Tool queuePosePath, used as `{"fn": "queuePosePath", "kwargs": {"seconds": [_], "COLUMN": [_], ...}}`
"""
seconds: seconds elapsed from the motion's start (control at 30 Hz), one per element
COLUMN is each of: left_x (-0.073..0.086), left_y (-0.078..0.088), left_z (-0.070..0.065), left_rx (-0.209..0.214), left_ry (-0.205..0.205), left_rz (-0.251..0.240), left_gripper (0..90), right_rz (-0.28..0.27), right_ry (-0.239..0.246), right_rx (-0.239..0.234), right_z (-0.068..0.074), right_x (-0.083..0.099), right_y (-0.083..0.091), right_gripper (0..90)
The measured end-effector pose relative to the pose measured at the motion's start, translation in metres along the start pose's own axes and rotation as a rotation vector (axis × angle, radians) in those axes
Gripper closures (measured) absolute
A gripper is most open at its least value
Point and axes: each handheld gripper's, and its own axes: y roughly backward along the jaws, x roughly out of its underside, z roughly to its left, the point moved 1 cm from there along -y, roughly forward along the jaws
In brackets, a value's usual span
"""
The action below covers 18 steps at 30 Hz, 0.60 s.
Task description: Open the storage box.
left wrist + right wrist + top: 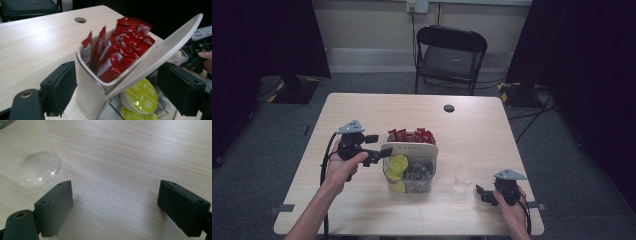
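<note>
Left gripper [110, 95] jaws straddle the white container [92, 87], one either side, not clearly pressing it; can't tell if it's gripped. Tilted lid [160, 55] leans over the far jaw; red sachets [117, 52] stand just past the tips, green capsules [141, 96] below the lid. Right gripper [115, 205] gapes wide over bare table [130, 150], clear cup [30, 157] just beyond its left jaw.

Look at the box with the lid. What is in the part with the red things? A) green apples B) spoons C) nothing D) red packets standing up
D: in the left gripper view, red packets stand upright in the white compartment under the tilted lid, above the green-topped capsules.
</note>
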Motion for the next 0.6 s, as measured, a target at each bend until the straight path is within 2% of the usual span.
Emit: {"fn": "queuePosePath", "kwargs": {"seconds": [0.13, 0.3, 0.47, 0.5, 0.6], "left_x": [-0.001, -0.001, -0.001, 0.0, 0.001], "left_y": [-0.002, -0.003, -0.003, -0.002, -0.001], "left_z": [0.005, 0.011, 0.014, 0.017, 0.022], "left_rx": [-0.001, -0.019, -0.023, -0.041, -0.027], "left_ry": [-0.006, 0.013, 0.012, 0.011, 0.037], "left_rz": [0.002, -0.007, -0.012, -0.007, -0.011], "left_gripper": [16.6, 16.7, 17.1, 17.1, 15.4], "right_rz": [0.0, 0.0, 0.0, 0.0, 0.0], "right_ry": [0.0, 0.0, -0.003, -0.003, -0.003], "right_rx": [0.0, 0.002, 0.006, 0.005, 0.005], "right_z": [0.0, 0.0, 0.001, 0.001, 0.0], "right_x": [0.0, 0.0, 0.0, 0.0, 0.0], "right_y": [0.0, 0.0, 0.0, 0.0, 0.0], "right_gripper": [12.4, 12.4, 12.4, 12.4, 12.4]}}
